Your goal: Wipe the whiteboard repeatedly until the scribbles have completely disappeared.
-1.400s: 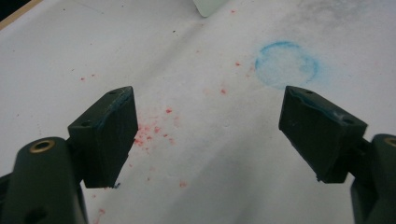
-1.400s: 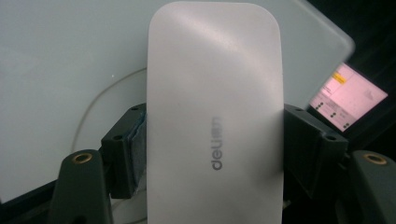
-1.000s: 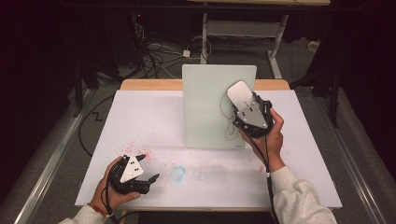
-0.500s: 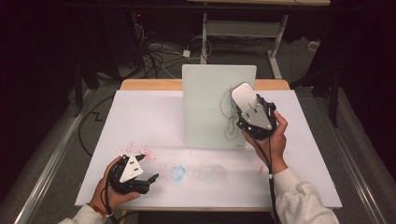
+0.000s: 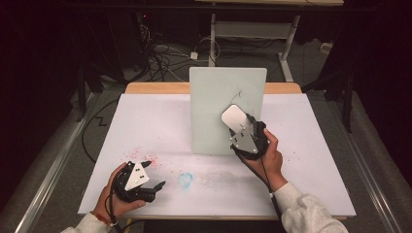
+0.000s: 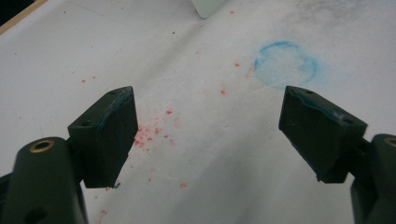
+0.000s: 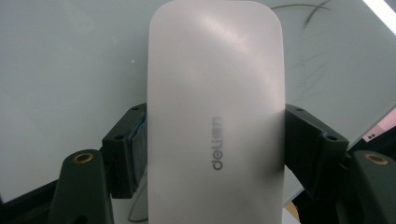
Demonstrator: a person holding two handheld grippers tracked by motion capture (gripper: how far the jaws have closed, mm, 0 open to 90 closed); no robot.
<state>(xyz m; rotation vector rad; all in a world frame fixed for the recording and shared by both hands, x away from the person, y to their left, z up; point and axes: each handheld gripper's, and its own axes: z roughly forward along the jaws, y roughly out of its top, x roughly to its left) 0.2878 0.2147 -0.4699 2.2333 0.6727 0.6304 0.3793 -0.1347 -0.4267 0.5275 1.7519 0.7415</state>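
- While my right tongs (image 5: 236, 124) clench a white Deli eraser (image 5: 233, 118) against the upright whiteboard (image 5: 214, 97), it sits near the board's middle
- Left tongs (image 5: 158, 187) gape over the desk (image 5: 145, 121), beside a blue ring (image 6: 286, 64)

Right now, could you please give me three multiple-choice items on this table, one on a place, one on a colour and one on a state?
1. Where is the whiteboard eraser?
A. Lying beside the blue ring
B. Between the jaws of the right gripper, over the glass board
C. On the floor

2. What colour are the specks on the white table cover near the left gripper?
A. Red
B. Green
C. Yellow

3. How do the left gripper's jaws stand?
A. Shut on the eraser
B. Shut on nothing
C. Wide apart, holding nothing

Answers: 1 B, since the right gripper view shows both jaws pressed on the eraser's sides before the board. 2 A, since the left gripper view shows red dots. 3 C, since bare cover shows between the spread jaws.
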